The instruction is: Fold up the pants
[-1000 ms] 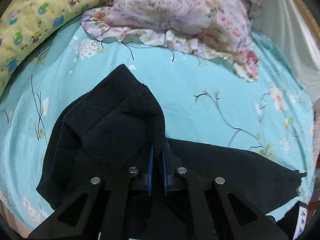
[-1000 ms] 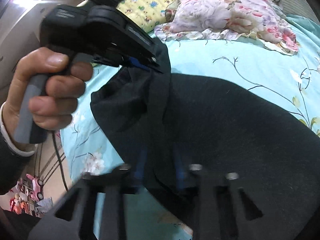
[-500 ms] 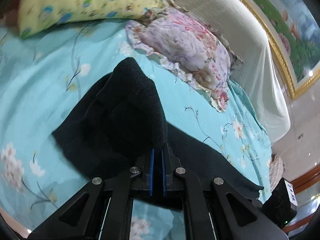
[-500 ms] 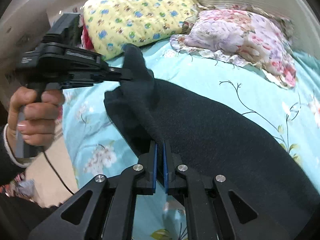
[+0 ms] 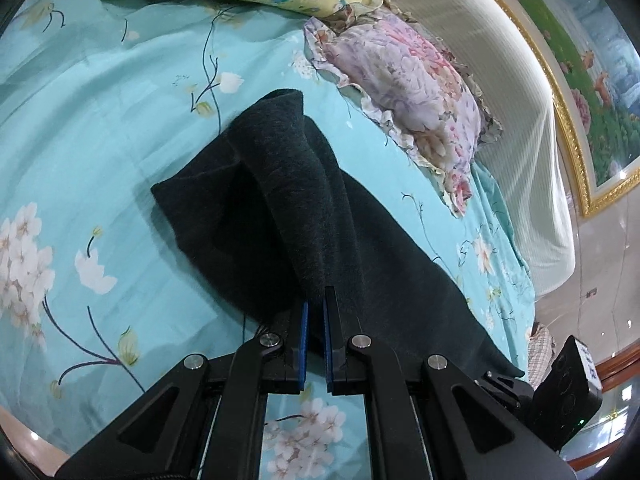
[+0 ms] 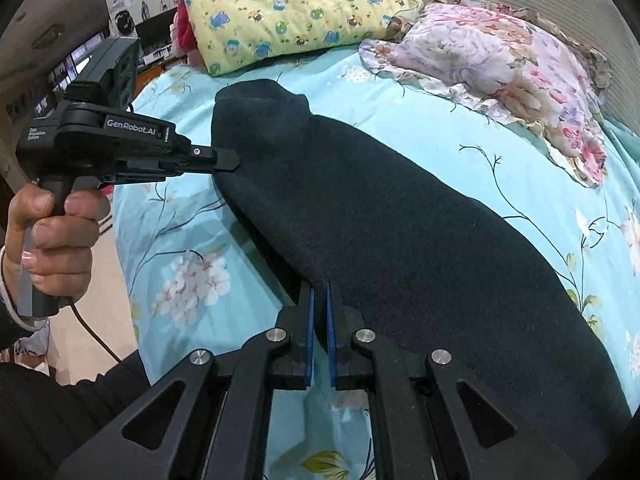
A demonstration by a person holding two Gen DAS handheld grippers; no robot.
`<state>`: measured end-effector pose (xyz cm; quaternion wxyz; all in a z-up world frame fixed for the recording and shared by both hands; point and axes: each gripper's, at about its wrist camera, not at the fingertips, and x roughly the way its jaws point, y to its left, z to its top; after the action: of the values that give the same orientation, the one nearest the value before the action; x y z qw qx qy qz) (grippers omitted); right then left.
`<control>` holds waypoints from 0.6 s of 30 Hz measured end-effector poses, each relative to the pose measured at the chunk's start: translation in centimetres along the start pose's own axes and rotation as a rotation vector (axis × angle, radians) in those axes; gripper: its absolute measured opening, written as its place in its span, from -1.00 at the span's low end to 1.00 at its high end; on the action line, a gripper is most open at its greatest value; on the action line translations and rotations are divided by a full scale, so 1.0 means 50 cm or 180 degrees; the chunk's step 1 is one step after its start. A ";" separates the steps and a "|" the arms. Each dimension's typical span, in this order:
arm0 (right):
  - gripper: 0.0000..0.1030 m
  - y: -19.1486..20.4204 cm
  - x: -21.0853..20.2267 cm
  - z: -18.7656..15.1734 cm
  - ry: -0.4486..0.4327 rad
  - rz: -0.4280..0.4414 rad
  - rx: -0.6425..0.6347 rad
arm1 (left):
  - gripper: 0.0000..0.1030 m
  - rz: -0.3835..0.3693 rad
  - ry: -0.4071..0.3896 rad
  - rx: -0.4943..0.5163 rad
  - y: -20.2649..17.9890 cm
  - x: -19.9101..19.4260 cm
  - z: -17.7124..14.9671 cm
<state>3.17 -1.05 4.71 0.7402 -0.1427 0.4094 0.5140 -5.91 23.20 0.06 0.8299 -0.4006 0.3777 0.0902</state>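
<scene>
Pants: the dark fleece pants (image 6: 400,216) lie lengthwise on the bed (image 5: 100,128), one end raised off the sheet towards the head end where the pillows sit, the rest trailing flat towards the foot.
Left tongs: the left tongs (image 5: 314,308) are closed to a narrow slit on a lifted ridge of the cloth; from the right wrist view the same tool (image 6: 224,162) bites the pants' edge on the side nearest the bed's long edge.
Right tongs: the right tongs (image 6: 319,300) are likewise pinched nearly together on the cloth's near edge.
Surroundings: a floral pillow (image 5: 408,80) and a yellow pillow (image 6: 288,4) rest at the head of the bed.
Hedge: how many layers each pair of tongs holds cannot be told, the fabric being too dark.
Risk: if only one layer is caught, the under layer would probably sag and the fold come out crooked.
Risk: uneven pull between the two grips may twist the lifted end, and thick fleece could slip from so thin a bite.
</scene>
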 end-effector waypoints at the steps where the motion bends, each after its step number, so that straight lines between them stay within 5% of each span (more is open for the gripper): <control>1: -0.88 0.000 0.003 0.000 0.0028 -0.0001 -0.0002 | -0.90 0.0001 0.0004 0.0004 0.003 0.001 -0.003; 15: -0.53 -0.004 0.011 0.000 0.0066 0.0114 0.0194 | -0.75 0.0345 -0.0033 0.0091 0.036 -0.040 -0.010; 18: -0.37 -0.005 0.001 0.003 -0.0008 0.0156 0.0255 | -0.46 0.0389 -0.0030 0.0050 0.046 -0.049 -0.005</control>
<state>3.46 -1.02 4.69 0.7330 -0.1023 0.4321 0.5153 -8.81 24.89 0.31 0.8277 -0.3698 0.3983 0.1396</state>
